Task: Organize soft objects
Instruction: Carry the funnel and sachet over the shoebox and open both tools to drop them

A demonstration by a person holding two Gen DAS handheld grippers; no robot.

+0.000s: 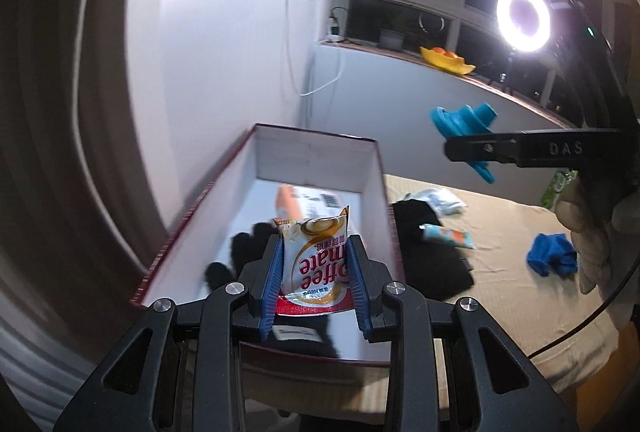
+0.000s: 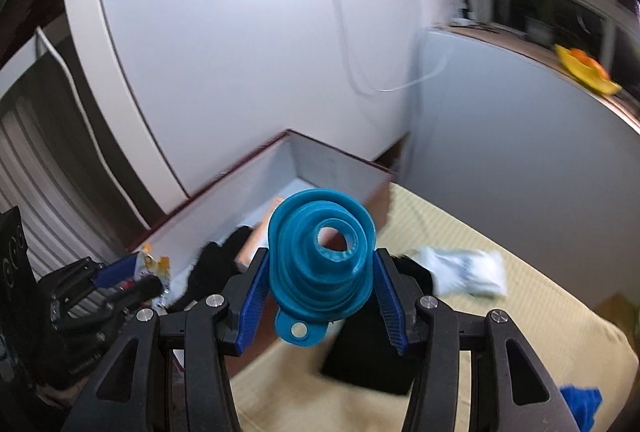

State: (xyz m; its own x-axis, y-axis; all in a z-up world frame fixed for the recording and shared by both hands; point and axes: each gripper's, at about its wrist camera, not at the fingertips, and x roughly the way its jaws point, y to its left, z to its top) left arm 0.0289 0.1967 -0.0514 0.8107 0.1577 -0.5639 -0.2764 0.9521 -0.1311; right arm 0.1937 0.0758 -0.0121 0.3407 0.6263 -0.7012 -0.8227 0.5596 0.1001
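My left gripper [image 1: 315, 252] is shut on a white and red Coffee-mate sachet [image 1: 314, 260] and holds it above the open red-edged box [image 1: 320, 156]. A black glove [image 1: 244, 252] and an orange-and-white packet [image 1: 306, 202] lie in the box. My right gripper [image 2: 320, 268] is shut on a blue collapsible silicone funnel [image 2: 320, 260], held in the air near the box's right side; the funnel also shows in the left wrist view [image 1: 464, 124]. The left gripper with the sachet shows at the lower left of the right wrist view [image 2: 132, 272].
On the beige cloth [image 1: 500, 272] right of the box lie a black cloth [image 1: 432, 252], a small tube [image 1: 448, 236], a white packet [image 1: 440, 200] and a blue cloth [image 1: 552, 254]. A ring light [image 1: 523, 17] and a yellow dish [image 1: 446, 60] stand on the window sill.
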